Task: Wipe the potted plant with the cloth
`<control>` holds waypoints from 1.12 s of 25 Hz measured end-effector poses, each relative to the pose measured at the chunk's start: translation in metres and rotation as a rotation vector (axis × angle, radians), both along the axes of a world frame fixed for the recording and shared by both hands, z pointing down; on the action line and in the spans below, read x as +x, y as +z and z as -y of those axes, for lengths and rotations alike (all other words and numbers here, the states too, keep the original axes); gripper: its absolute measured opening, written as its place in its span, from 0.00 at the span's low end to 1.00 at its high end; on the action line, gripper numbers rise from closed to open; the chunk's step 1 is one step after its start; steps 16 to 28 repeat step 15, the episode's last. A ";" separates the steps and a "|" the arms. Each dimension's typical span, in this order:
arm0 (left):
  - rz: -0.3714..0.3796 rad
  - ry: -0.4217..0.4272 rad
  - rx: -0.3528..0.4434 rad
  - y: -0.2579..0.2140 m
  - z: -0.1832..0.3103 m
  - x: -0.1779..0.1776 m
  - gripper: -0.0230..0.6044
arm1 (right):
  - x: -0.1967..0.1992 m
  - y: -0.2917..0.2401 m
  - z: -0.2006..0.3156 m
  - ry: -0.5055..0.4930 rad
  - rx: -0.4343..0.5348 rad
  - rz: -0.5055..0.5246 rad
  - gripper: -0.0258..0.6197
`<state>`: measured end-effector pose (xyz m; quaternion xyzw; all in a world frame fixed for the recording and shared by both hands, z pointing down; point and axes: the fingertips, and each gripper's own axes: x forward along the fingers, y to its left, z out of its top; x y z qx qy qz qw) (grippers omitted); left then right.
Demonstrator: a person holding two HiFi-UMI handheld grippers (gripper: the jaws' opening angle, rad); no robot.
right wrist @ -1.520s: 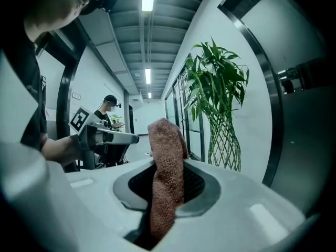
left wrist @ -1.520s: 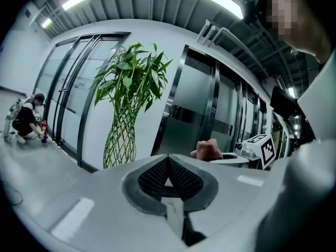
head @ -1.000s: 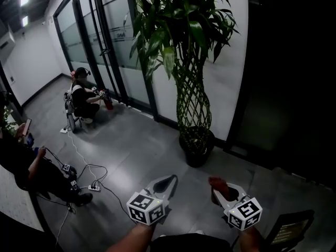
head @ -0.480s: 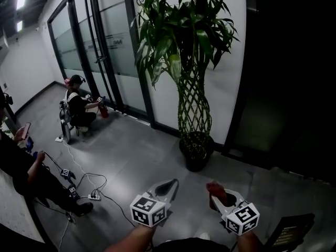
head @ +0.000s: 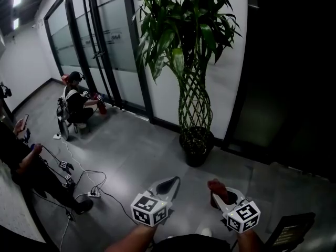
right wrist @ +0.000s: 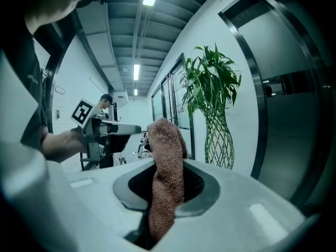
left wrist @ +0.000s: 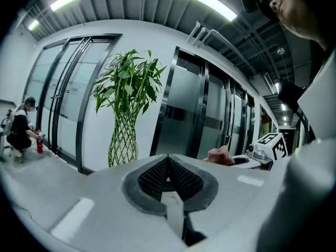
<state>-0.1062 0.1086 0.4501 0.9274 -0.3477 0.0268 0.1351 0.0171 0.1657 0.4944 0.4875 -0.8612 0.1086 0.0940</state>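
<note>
The potted plant has a braided lattice trunk, green leaves and a black pot. It stands on the floor against the white wall, some way beyond both grippers. My left gripper is at lower middle, shut and empty. My right gripper beside it is shut on a reddish-brown cloth. In the right gripper view the cloth sticks up from between the jaws, with the plant behind. The left gripper view shows my left gripper with its jaws together, the plant and the cloth.
A person crouches by the glass doors with a red extinguisher. Another person sits at the left edge. Cables and a power strip lie on the grey floor. A dark chair is at bottom right.
Both grippers and the view have drifted a little across the floor, so the plant stands slightly nearer and more upright in view. The right gripper still holds the cloth.
</note>
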 end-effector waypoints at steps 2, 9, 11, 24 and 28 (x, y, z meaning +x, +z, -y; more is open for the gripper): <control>-0.002 -0.012 0.003 -0.001 0.000 -0.006 0.07 | -0.002 0.000 0.000 0.002 -0.001 0.002 0.13; -0.017 -0.019 0.005 -0.003 0.001 -0.006 0.07 | -0.006 -0.003 -0.001 -0.009 0.007 -0.007 0.13; -0.015 -0.013 0.005 -0.004 -0.002 -0.004 0.07 | -0.007 -0.004 -0.001 -0.011 0.006 -0.007 0.13; -0.009 -0.018 0.004 -0.004 -0.006 -0.007 0.07 | -0.010 -0.004 -0.004 -0.017 0.002 -0.009 0.13; -0.009 -0.018 0.004 -0.004 -0.006 -0.007 0.07 | -0.010 -0.004 -0.004 -0.017 0.002 -0.009 0.13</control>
